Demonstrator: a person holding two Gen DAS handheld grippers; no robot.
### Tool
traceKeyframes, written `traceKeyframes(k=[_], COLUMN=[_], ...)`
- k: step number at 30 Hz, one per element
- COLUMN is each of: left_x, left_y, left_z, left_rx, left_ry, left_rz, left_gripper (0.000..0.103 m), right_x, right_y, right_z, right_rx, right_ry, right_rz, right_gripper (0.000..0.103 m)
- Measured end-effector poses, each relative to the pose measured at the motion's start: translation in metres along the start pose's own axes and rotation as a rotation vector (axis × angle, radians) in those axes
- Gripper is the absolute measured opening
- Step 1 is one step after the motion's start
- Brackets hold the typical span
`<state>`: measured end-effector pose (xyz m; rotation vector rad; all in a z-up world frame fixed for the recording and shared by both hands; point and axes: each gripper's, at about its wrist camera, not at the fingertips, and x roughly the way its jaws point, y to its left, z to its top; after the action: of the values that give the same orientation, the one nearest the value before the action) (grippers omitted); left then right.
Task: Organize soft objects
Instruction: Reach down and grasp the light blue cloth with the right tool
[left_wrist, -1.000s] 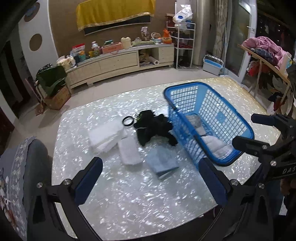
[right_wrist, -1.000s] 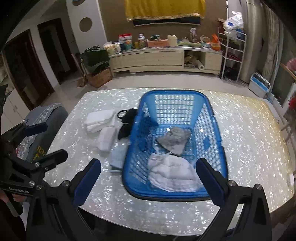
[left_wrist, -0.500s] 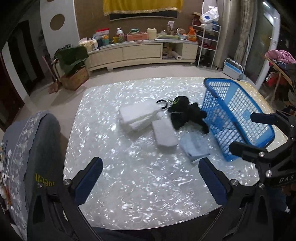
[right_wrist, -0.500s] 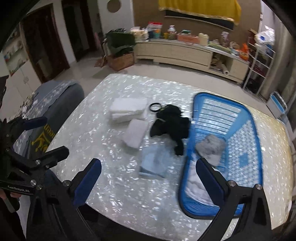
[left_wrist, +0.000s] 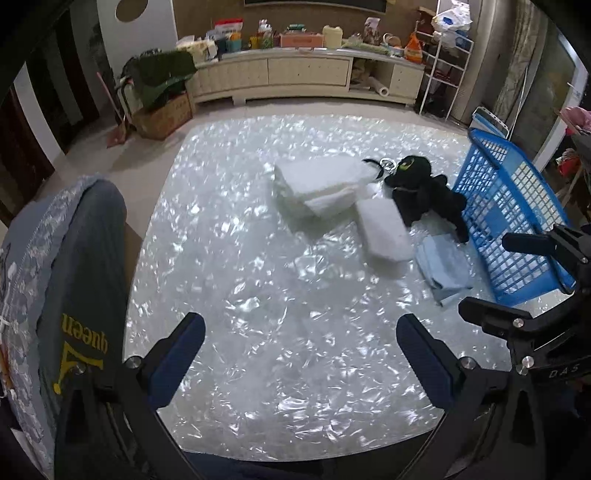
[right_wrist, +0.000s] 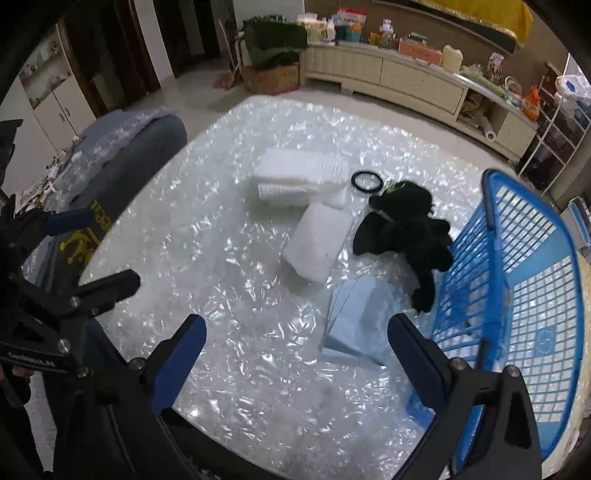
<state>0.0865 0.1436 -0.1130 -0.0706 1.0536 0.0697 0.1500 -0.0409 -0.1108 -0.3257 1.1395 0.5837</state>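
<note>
Jaws of both grippers are seen spread wide, with nothing held between the blue pads.

Left wrist view: the left gripper (left_wrist: 300, 354) is held above the near part of the shimmering table (left_wrist: 258, 295), its fingers apart and empty. A stack of folded white towels (left_wrist: 319, 186) is seen toward the middle of the table. Just beside it, on the right and nearer, a small white folded cloth (left_wrist: 384, 230) is laid. A black plush toy (left_wrist: 424, 194) is found to the right of the cloth, its far end touching the blue basket (left_wrist: 513, 218) at the table's right edge. A black ring (left_wrist: 373, 164) is partly seen behind the towels, next to the toy. A light blue folded cloth (left_wrist: 443, 264) is laid nearer than the toy, close beside the basket wall. The right gripper's frame is seen at the right edge. A grey garment (left_wrist: 74, 277) with yellow lettering is draped over something at the left of the table.

Right wrist view: the right gripper (right_wrist: 295, 360) is held over the near table (right_wrist: 221, 258), fingers apart and empty. The light blue folded cloth (right_wrist: 360, 317) is located just ahead of the right fingertip. The black plush toy (right_wrist: 406, 229) is seen leaning against the blue basket (right_wrist: 517, 277). The small white folded cloth (right_wrist: 319, 240) and the folded white towels (right_wrist: 299, 175) are laid further left, with the black ring (right_wrist: 366, 181) beyond them. The inside of the basket is only partly shown; its contents cannot be told.
</note>
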Motion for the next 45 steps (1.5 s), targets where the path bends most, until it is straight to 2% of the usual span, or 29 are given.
traceKeyframes(k=[7, 15, 18, 20, 23, 27, 30, 34, 37, 38, 40, 45], left_x=[0.030, 0.064, 0.073, 0.077, 0.082, 0.085, 0.086, 0.086, 0.085, 0.085, 0.083, 0.080], left_y=[0.005, 0.001, -0.002, -0.003, -0.005, -0.003, -0.001, -0.001, -0.001, -0.002, -0.001, 0.000], left_z=[-0.003, -0.005, -0.005, -0.005, -0.004, -0.005, -0.005, -0.004, -0.005, -0.005, -0.005, -0.004], left_rx=[-0.016, -0.015, -0.010, -0.004, -0.001, -0.010, -0.019, -0.021, -0.019, -0.019, -0.023, -0.033], left_ry=[0.049, 0.094, 0.106, 0.111, 0.117, 0.123, 0.123, 0.121, 0.119, 0.117, 0.112, 0.104], left_rz=[-0.023, -0.055, -0.069, -0.071, -0.075, -0.078, -0.080, -0.080, -0.083, -0.086, -0.092, -0.100], left_gripper=[0.103, 0.103, 0.103, 0.103, 0.103, 0.103, 0.103, 0.103, 0.103, 0.103, 0.103, 0.103], right_x=[0.032, 0.069, 0.079, 0.087, 0.098, 0.100, 0.098, 0.094, 0.092, 0.091, 0.089, 0.089], right_y=[-0.005, -0.020, -0.025, -0.028, -0.032, -0.033, -0.033, -0.041, -0.042, -0.042, -0.041, -0.034], right_z=[-0.001, -0.006, -0.010, -0.010, -0.013, -0.014, -0.016, -0.021, -0.022, -0.022, -0.022, -0.023], right_rx=[0.013, 0.043, 0.056, 0.059, 0.071, 0.061, 0.054, 0.067, 0.060, 0.057, 0.043, 0.026], right_ry=[0.079, 0.154, 0.171, 0.190, 0.221, 0.215, 0.212, 0.215, 0.218, 0.218, 0.219, 0.224], right_rz=[-0.020, -0.039, -0.046, -0.053, -0.060, -0.073, -0.077, -0.084, -0.086, -0.086, -0.091, -0.100], right_gripper=[0.099, 0.094, 0.090, 0.081, 0.074, 0.072, 0.066, 0.052, 0.048, 0.036, 0.019, 0.013])
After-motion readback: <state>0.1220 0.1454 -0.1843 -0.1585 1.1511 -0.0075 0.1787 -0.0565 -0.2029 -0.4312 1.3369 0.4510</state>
